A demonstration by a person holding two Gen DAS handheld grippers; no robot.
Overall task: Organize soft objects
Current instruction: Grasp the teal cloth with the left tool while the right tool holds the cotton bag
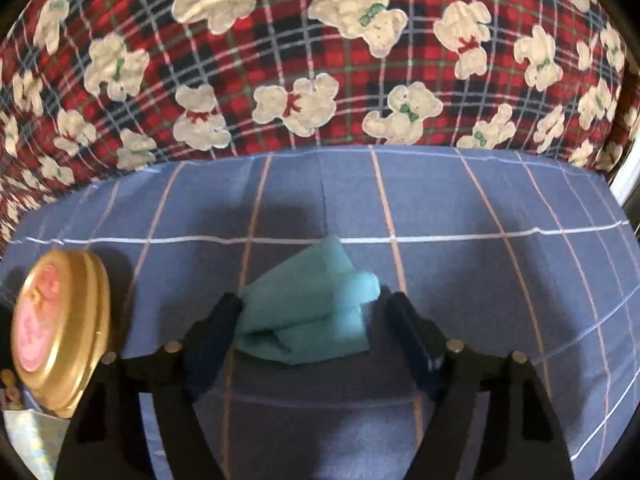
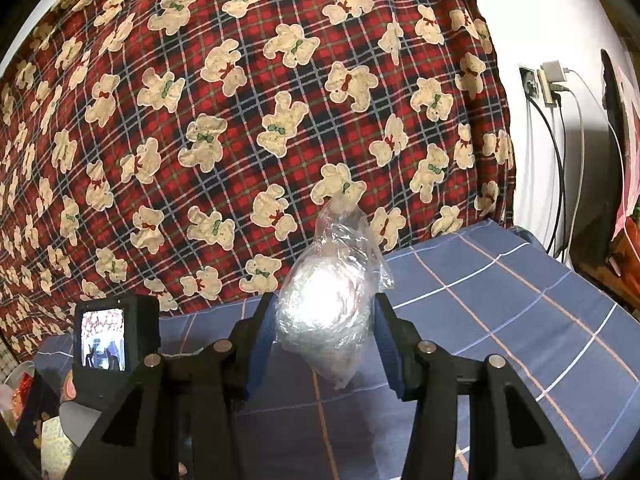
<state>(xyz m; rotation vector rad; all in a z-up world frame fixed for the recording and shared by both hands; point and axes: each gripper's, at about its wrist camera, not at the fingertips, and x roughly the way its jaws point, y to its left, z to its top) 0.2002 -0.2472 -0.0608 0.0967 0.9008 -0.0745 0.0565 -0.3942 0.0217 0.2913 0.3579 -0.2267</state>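
Teal folded cloth (image 1: 308,312) lies on the blue checked bed sheet (image 1: 480,280), between the spread left tongs (image 1: 310,320); the left pad touches its edge, while the right pad stands just beside it. A gold-rimmed round tin (image 1: 60,328) stands tilted at the sheet's left edge, near the left finger. Open sheet stretches to the right. Behind, the red plaid teddy-bear blanket (image 1: 320,60) rises along the sheet's far edge. The right tongs (image 2: 324,320) pinch a crinkled clear plastic bag (image 2: 328,300) above the sheet.
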